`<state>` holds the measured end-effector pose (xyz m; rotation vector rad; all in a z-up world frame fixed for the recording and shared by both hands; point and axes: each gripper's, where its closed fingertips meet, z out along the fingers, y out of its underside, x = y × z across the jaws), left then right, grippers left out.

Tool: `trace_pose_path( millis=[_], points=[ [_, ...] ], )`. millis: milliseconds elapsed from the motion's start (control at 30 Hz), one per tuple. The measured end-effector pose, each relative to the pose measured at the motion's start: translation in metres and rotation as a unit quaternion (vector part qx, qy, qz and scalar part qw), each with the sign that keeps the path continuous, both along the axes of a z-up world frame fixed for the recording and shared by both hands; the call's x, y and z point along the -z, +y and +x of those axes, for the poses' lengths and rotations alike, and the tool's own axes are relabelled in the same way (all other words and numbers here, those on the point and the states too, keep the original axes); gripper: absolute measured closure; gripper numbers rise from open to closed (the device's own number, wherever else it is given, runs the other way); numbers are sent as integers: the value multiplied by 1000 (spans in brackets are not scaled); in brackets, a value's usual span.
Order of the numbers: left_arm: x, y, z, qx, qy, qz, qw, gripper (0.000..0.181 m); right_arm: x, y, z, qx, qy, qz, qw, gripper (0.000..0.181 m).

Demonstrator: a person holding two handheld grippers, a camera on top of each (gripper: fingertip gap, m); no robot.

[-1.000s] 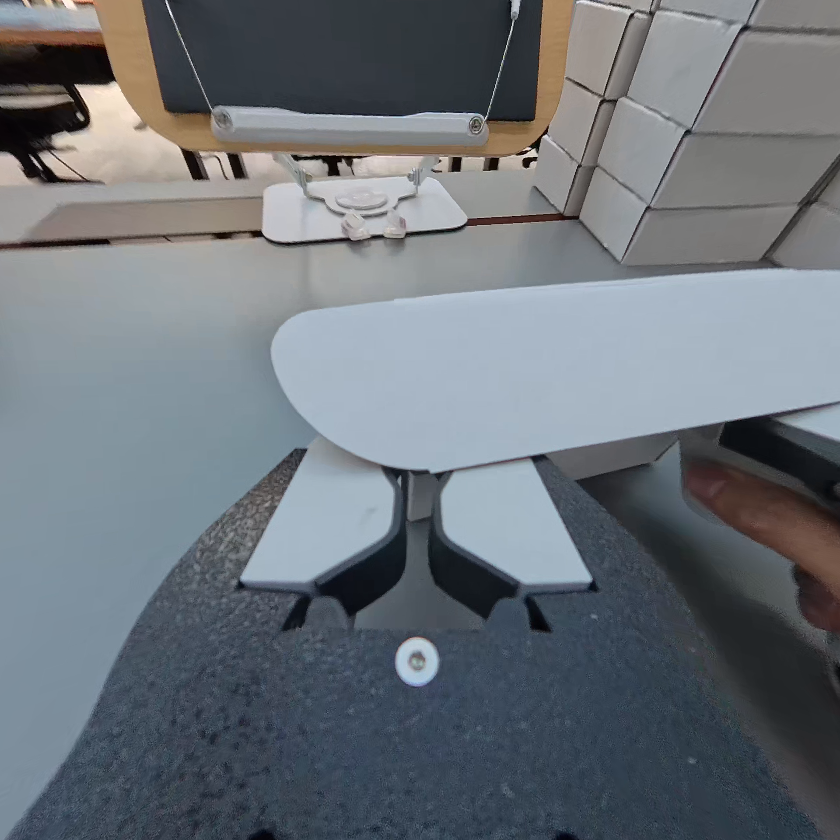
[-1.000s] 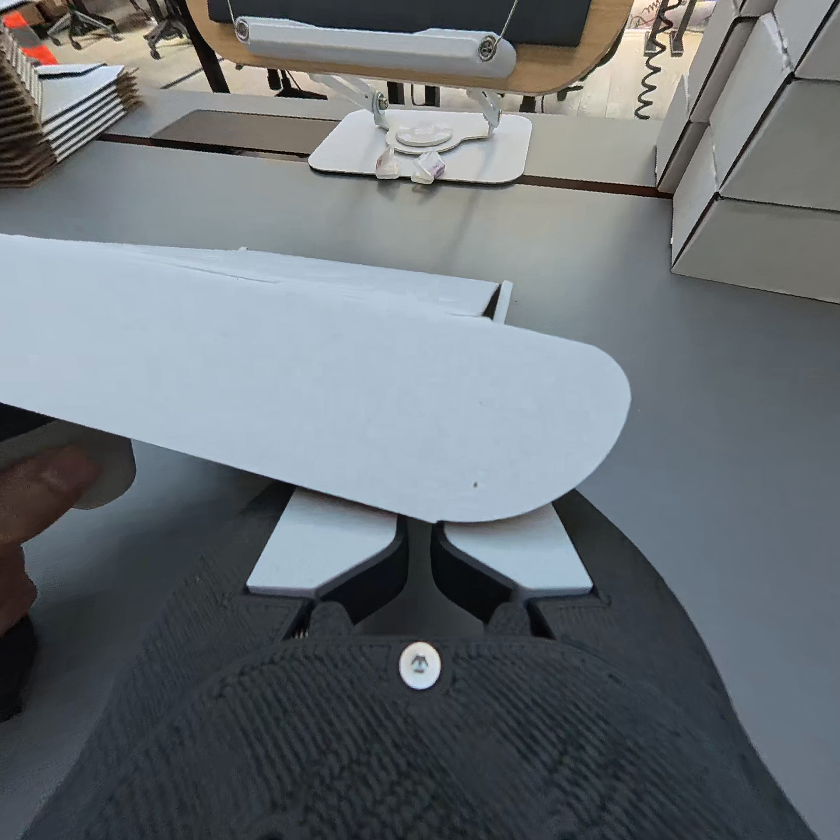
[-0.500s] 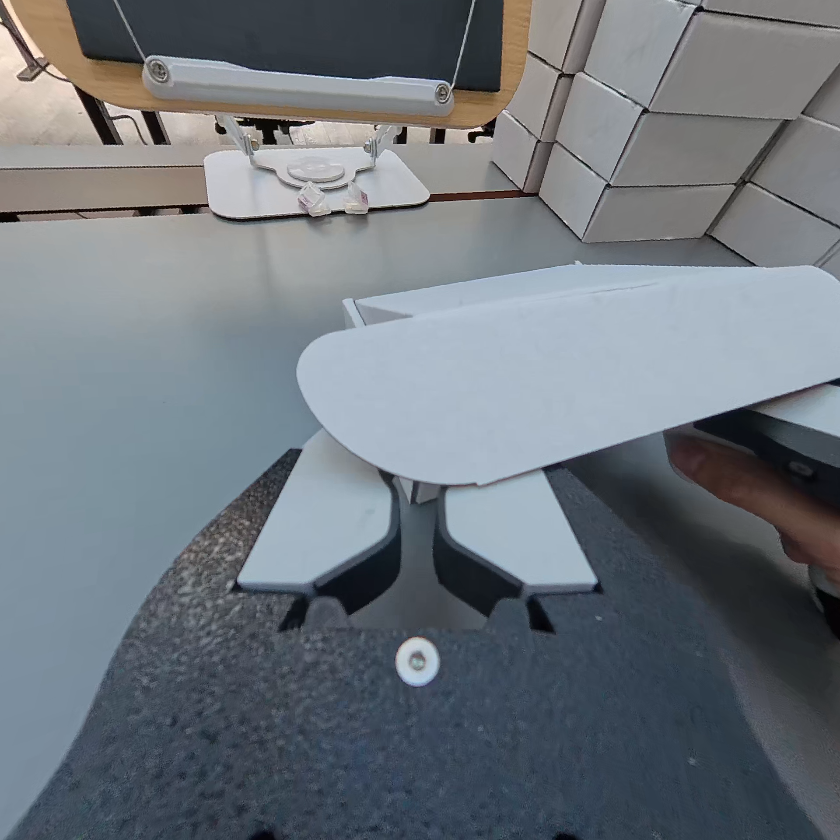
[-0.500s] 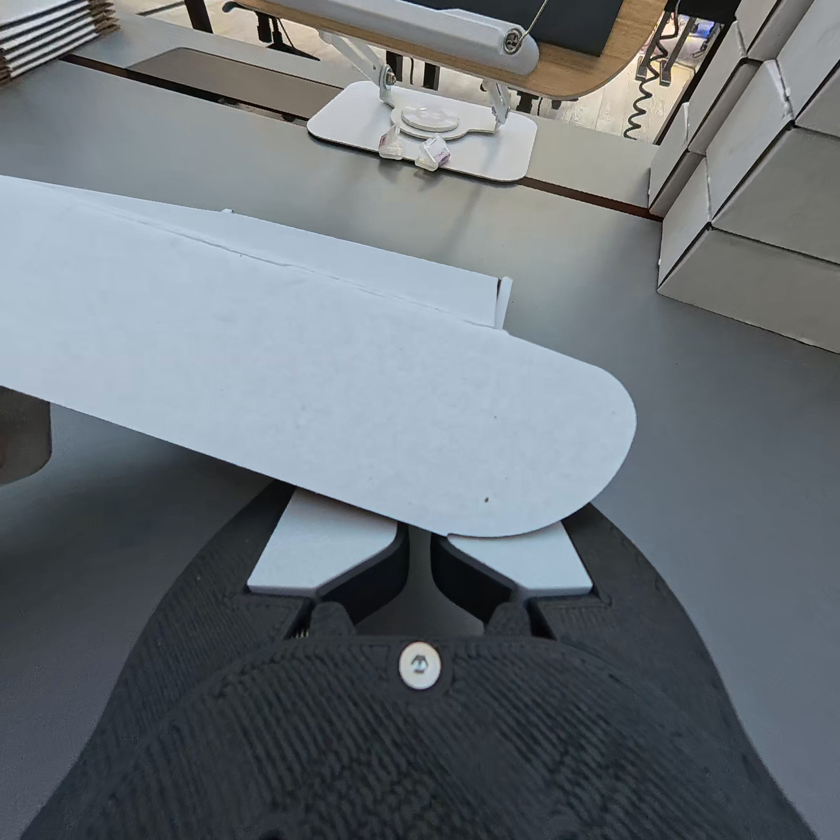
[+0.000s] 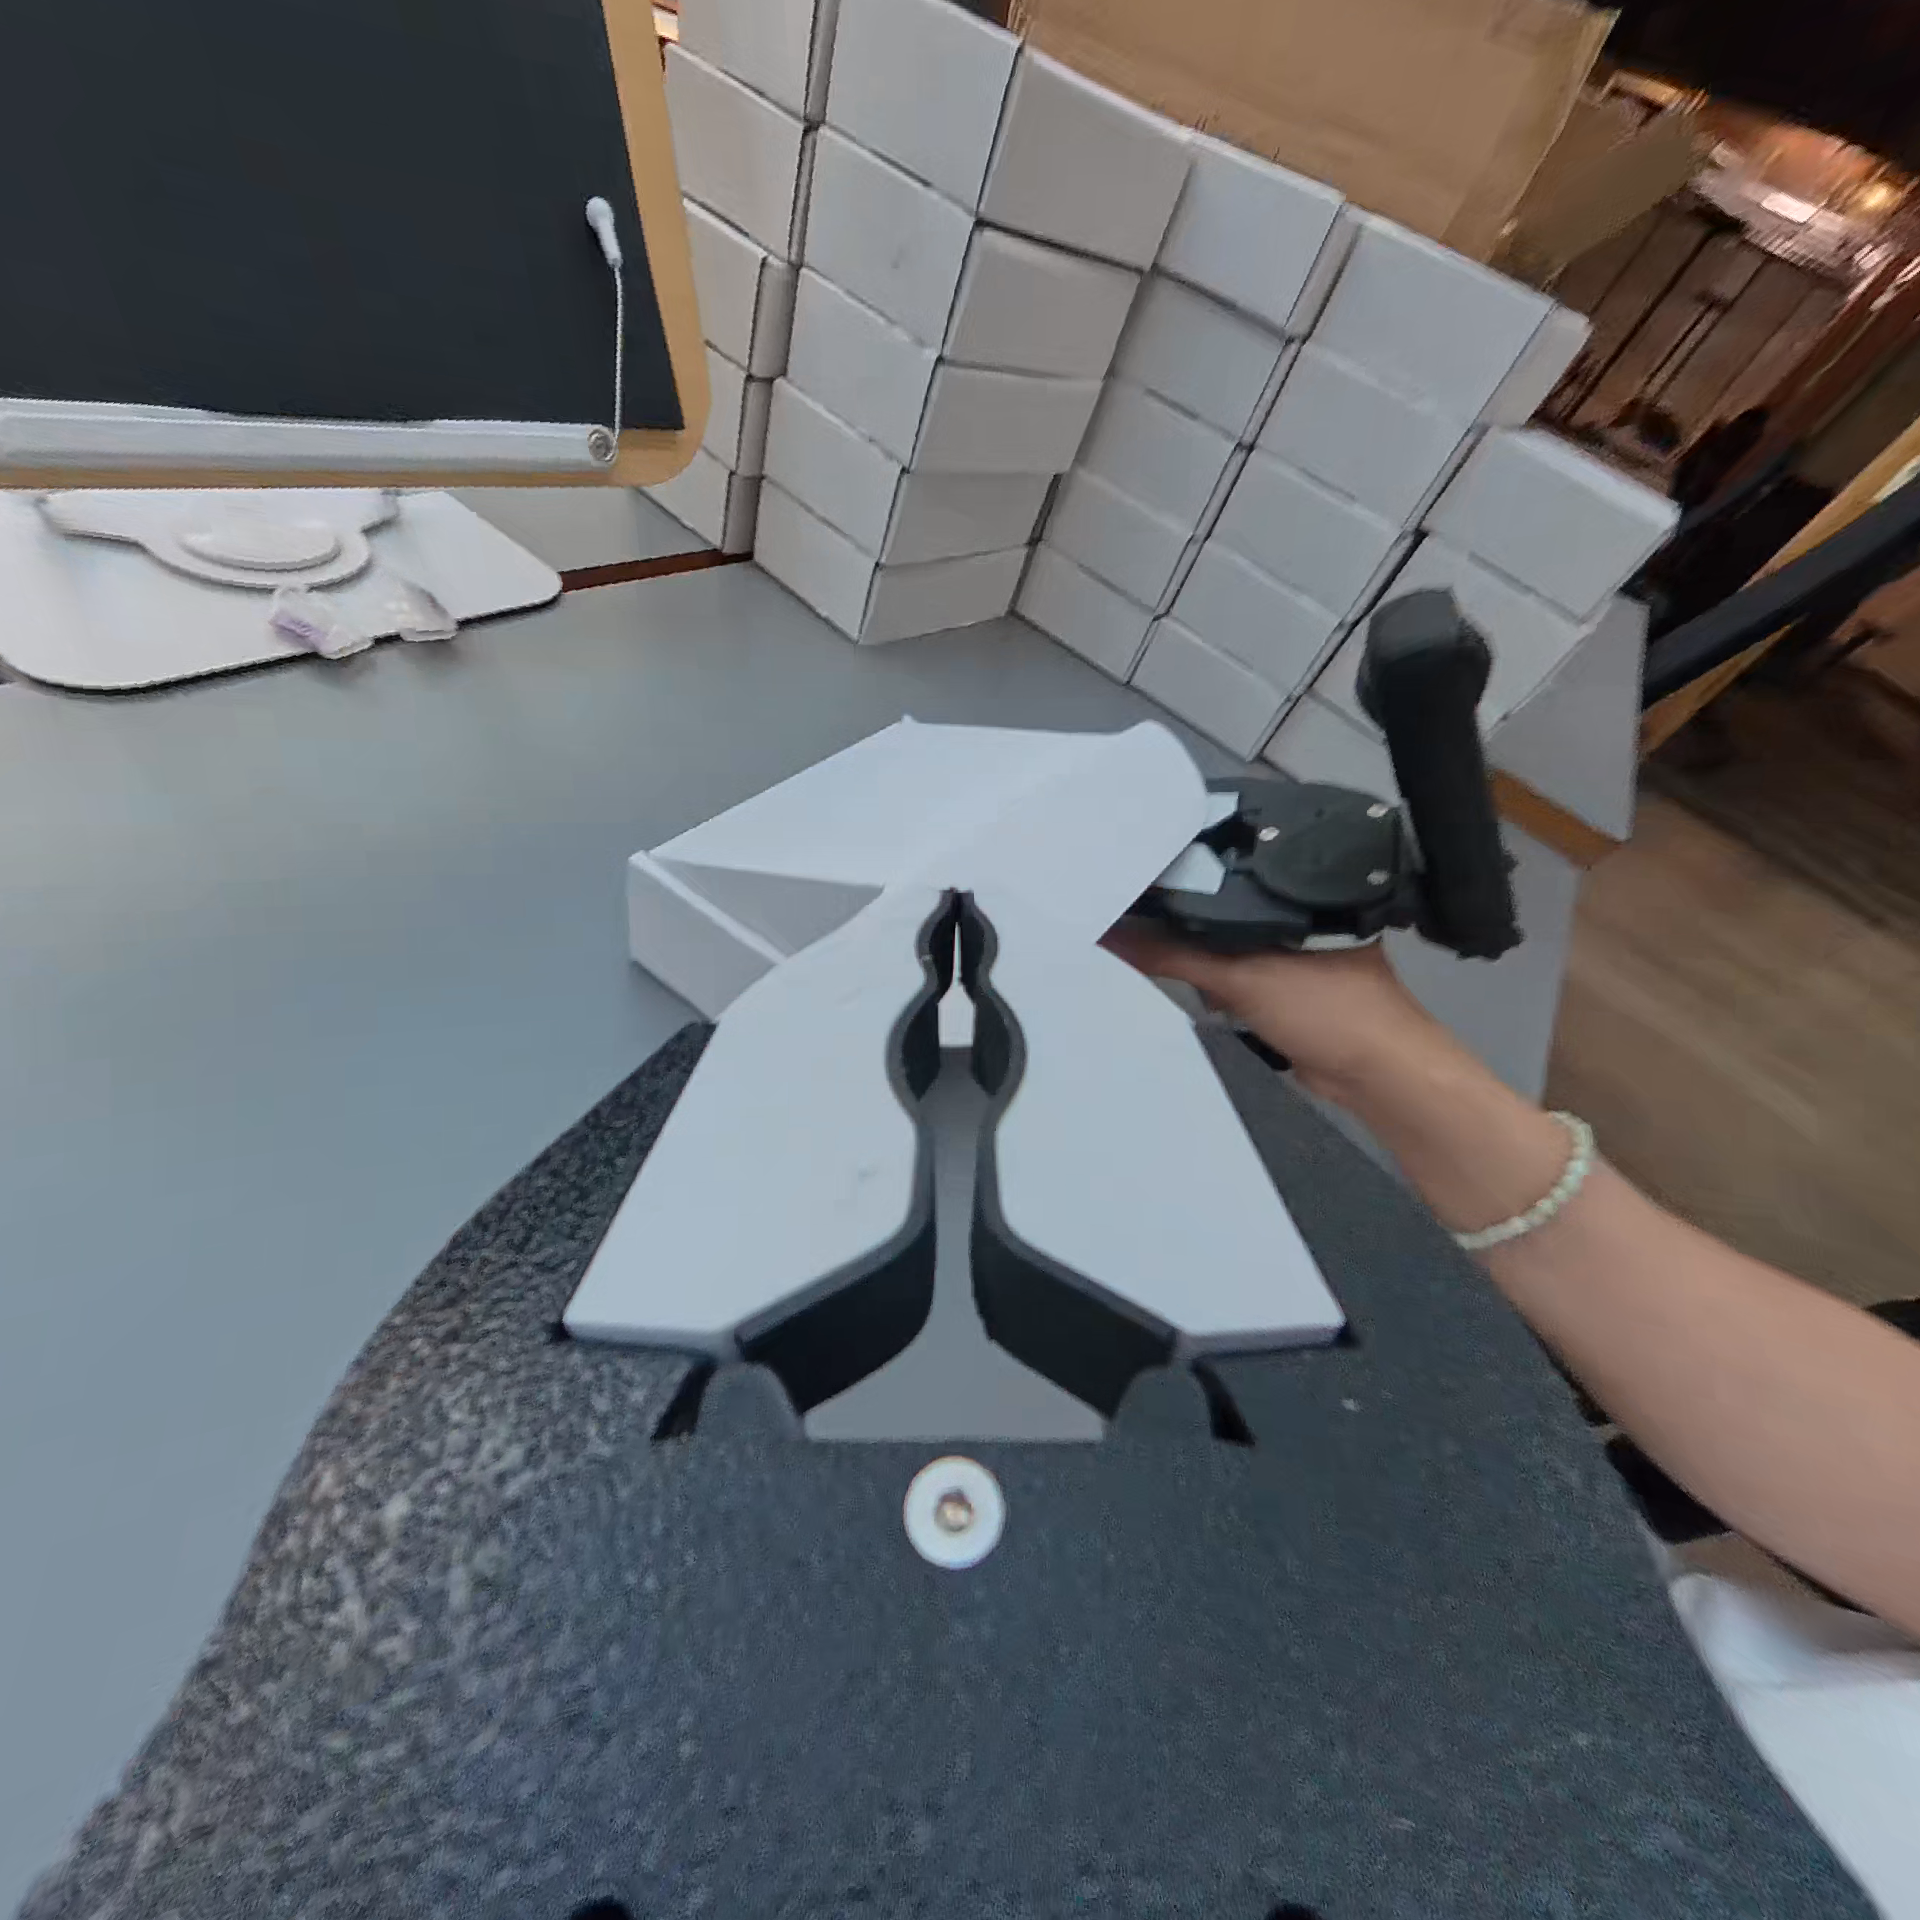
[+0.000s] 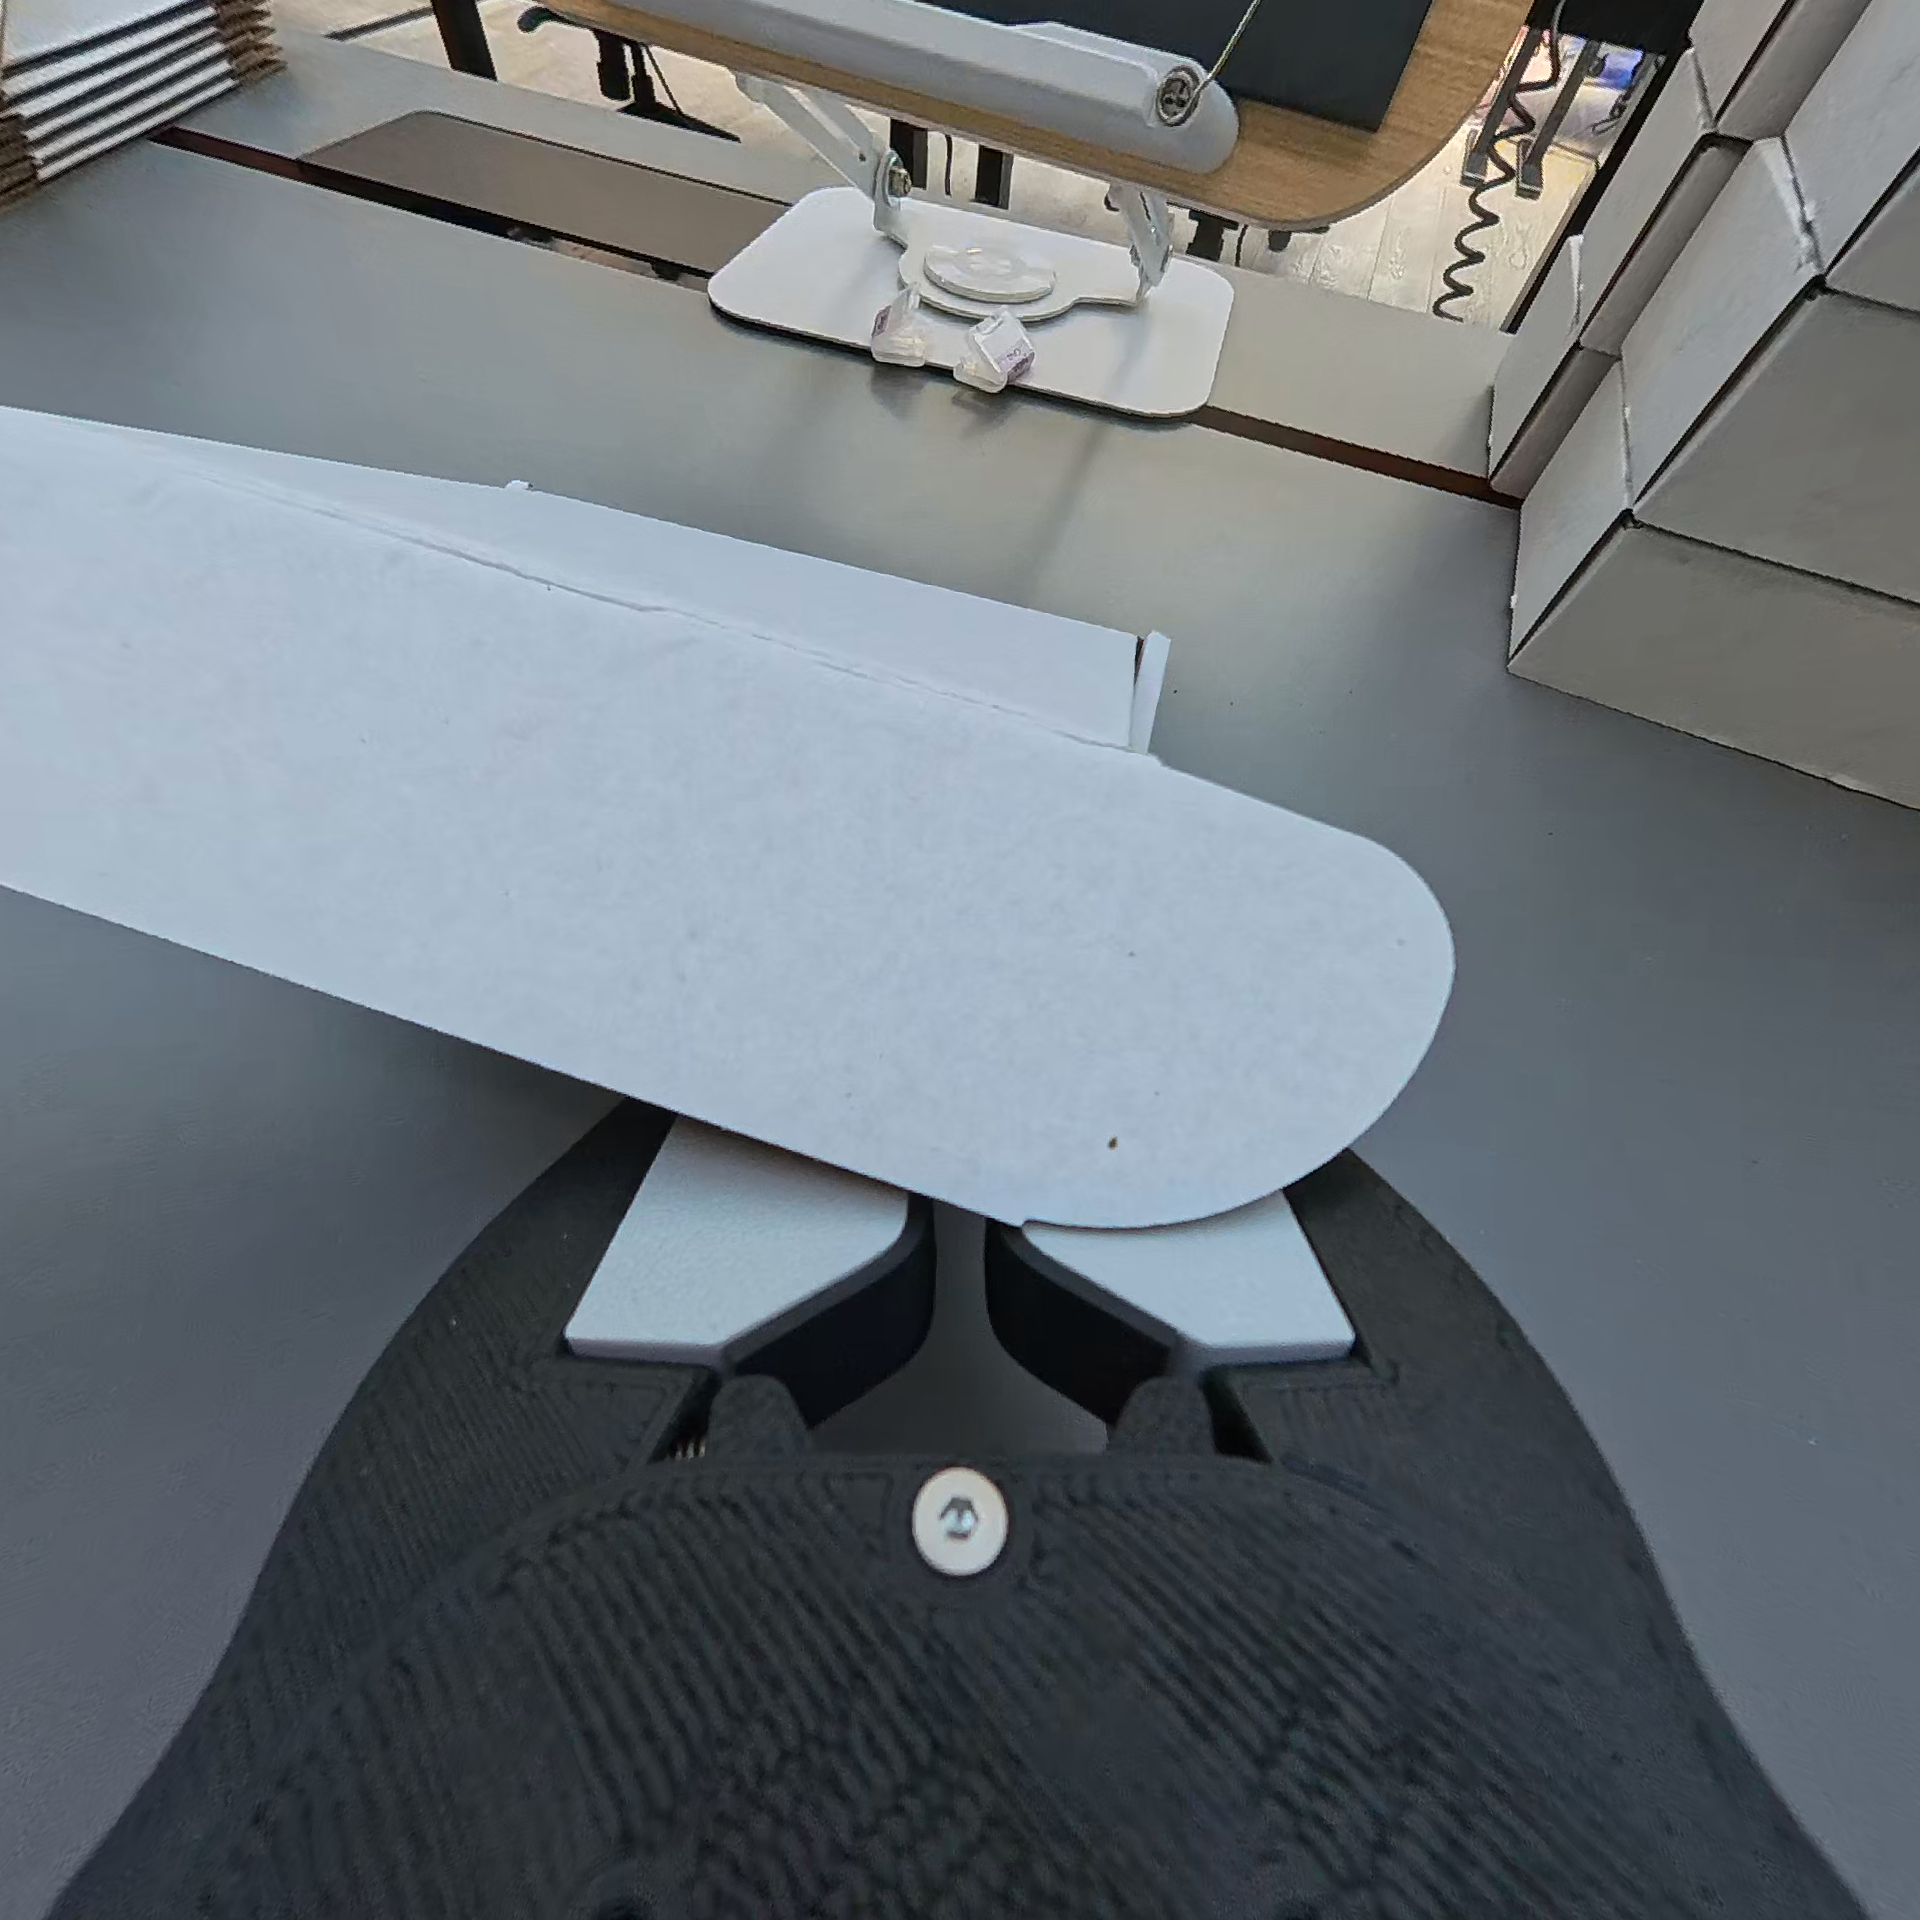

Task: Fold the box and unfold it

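Note:
A white cardboard box [image 5: 707,925] lies on the grey table [image 5: 260,935], its lid raised toward the right. My left gripper [image 5: 954,935] is shut and empty, its tips just in front of the box and no longer under the flap. My right gripper [image 5: 1210,868], held by a hand, is shut on the lid's rounded front flap. In the right wrist view that flap [image 6: 727,883] lies across my fingers [image 6: 769,1247] and hides their tips. The box body [image 6: 935,644] shows behind it.
Stacks of closed white boxes [image 5: 1039,416] wall off the back right and also show in the right wrist view [image 6: 1766,520]. A board on a white stand [image 6: 977,281] sits at the back centre. Flat cardboard sheets [image 6: 104,83] are piled at the far left.
My left gripper has let go of the flap, drawn back and swung to face right; its shut fingers now show in full. My right gripper still holds the flap.

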<state>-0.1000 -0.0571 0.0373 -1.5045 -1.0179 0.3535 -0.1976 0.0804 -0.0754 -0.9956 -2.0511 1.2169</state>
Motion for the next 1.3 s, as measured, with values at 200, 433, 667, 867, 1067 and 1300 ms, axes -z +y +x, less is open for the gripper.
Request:
trace_pose_path(
  millis=[200, 433, 667, 867, 1067, 1300],
  points=[
    [-13, 28, -43, 140, -176, 121, 967, 181, 0, 0, 0, -2, -1, -2, 1000, 177],
    [43, 30, -84, 164, -334, 119, 920, 181, 0, -1, 0, -5, -3, -7, 1000, 177],
    [78, 34, -78, 165, -374, 103, 907, 181, -5, -1, 10, -58, 2, -27, 998, 158],
    [87, 40, -68, 163, -350, 0, 922, 181, -15, 11, 69, -160, -88, -114, 977, 133],
    [105, 43, -64, 150, -337, -107, 923, 181, -10, 55, 110, -173, -170, -98, 965, 148],
    [106, 43, -64, 148, -321, -116, 928, 181, -55, 44, 63, -176, -51, -6, 983, 181]
  ],
)
